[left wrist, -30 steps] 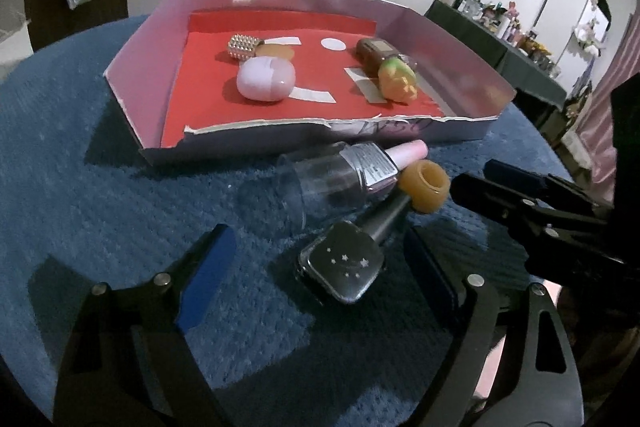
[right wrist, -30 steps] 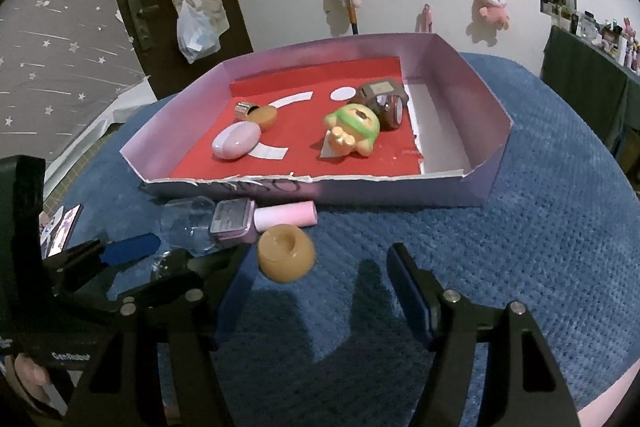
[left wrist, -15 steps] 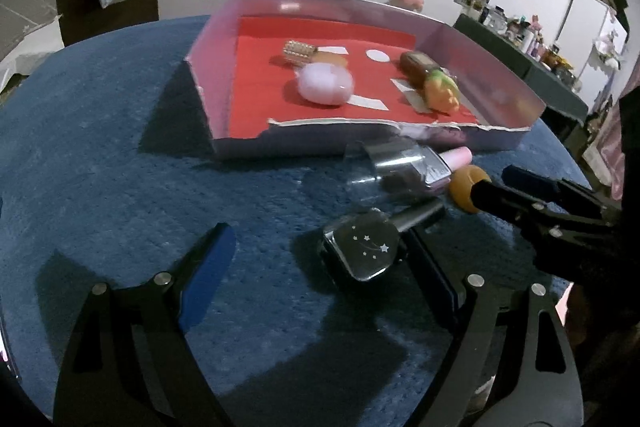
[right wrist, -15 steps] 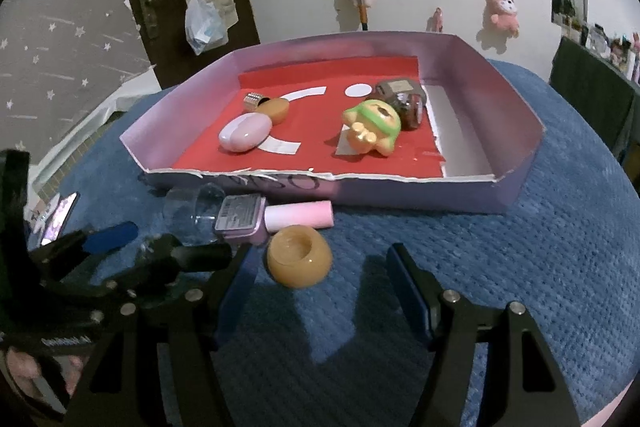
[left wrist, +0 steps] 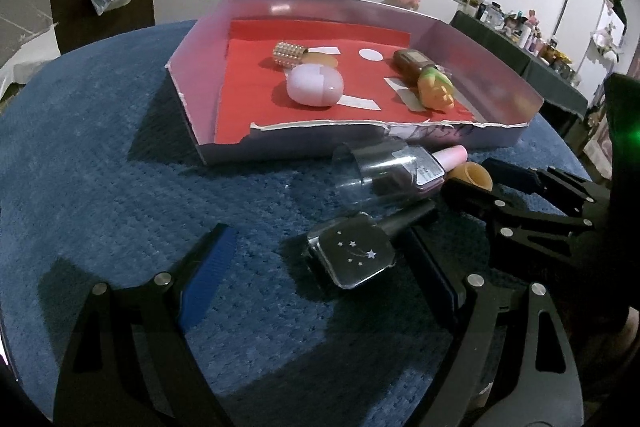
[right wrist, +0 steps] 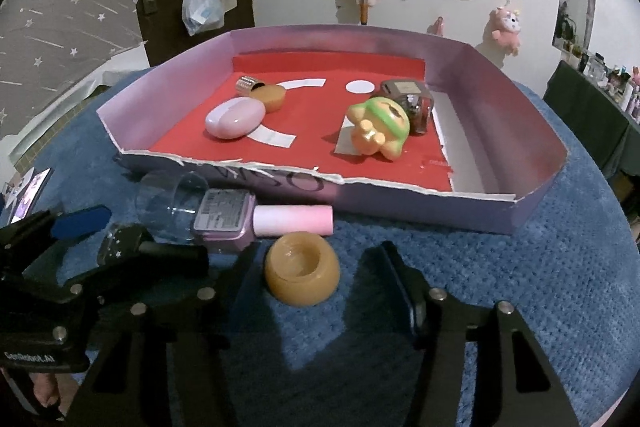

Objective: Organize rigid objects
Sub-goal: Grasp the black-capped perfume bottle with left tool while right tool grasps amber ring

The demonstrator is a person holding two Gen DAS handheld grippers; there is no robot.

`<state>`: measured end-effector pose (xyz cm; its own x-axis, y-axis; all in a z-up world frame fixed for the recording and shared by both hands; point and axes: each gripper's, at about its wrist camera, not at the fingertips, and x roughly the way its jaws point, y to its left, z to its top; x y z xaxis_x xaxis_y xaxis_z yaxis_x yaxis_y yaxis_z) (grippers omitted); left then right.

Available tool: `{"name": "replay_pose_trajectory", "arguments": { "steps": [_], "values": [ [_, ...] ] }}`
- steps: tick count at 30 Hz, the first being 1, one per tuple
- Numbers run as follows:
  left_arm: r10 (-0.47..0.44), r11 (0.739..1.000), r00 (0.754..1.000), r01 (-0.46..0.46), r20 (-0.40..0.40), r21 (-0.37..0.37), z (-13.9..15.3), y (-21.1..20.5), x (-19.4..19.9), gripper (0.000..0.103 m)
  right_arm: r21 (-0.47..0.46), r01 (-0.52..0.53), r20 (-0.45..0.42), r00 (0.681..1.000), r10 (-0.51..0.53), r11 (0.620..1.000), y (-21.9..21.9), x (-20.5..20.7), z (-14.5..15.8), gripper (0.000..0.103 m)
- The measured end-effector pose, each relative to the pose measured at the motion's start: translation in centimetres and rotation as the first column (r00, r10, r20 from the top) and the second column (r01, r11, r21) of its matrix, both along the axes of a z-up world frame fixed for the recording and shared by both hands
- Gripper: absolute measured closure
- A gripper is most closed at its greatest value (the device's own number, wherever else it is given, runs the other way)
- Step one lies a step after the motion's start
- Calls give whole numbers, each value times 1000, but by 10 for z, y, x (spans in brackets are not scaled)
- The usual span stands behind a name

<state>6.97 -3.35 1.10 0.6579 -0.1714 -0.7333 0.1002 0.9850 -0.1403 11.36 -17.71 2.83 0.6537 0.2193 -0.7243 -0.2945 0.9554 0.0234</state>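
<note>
A tan round pot (right wrist: 302, 274) lies on the blue cloth between the open fingers of my right gripper (right wrist: 320, 287); it also shows in the left wrist view (left wrist: 472, 175). A black star-marked bottle (left wrist: 356, 255) lies between the open fingers of my left gripper (left wrist: 320, 263), close to the right finger. A pink-capped bottle (right wrist: 256, 219) and a clear cup (right wrist: 176, 201) lie in front of the pink tray (right wrist: 400, 199). My right gripper also shows in the left wrist view (left wrist: 480, 175).
The tray (left wrist: 192, 115) holds a lilac egg case (left wrist: 315, 85), a studded ring (left wrist: 289, 53), a green-hatted figure (right wrist: 380, 131) and a brown bottle (right wrist: 408, 99). A phone (right wrist: 28, 193) lies at the cloth's left edge. A wall stands behind.
Both grippers have moved forward toward the objects. The tan pot now sits deeper between my right fingers; the black bottle lies between my left fingers. Nothing was gripped.
</note>
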Motion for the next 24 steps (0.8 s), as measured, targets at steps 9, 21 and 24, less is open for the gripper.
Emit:
{"name": "replay_pose_trajectory", "arguments": {
  "steps": [9, 21, 24],
  "values": [
    [-38, 999, 999, 38, 20, 1, 2, -16, -6, 45, -3, -26, 8, 1000, 26, 1000, 3, -2, 1, 62],
    [-24, 996, 1000, 25, 20, -84, 6, -2, -11, 60, 18, -27, -3, 1000, 27, 999, 1, -6, 3, 63],
    [-19, 994, 1000, 20, 13, -107, 6, 3, -11, 60, 23, -24, -7, 1000, 25, 999, 0, -9, 3, 63]
  ]
}}
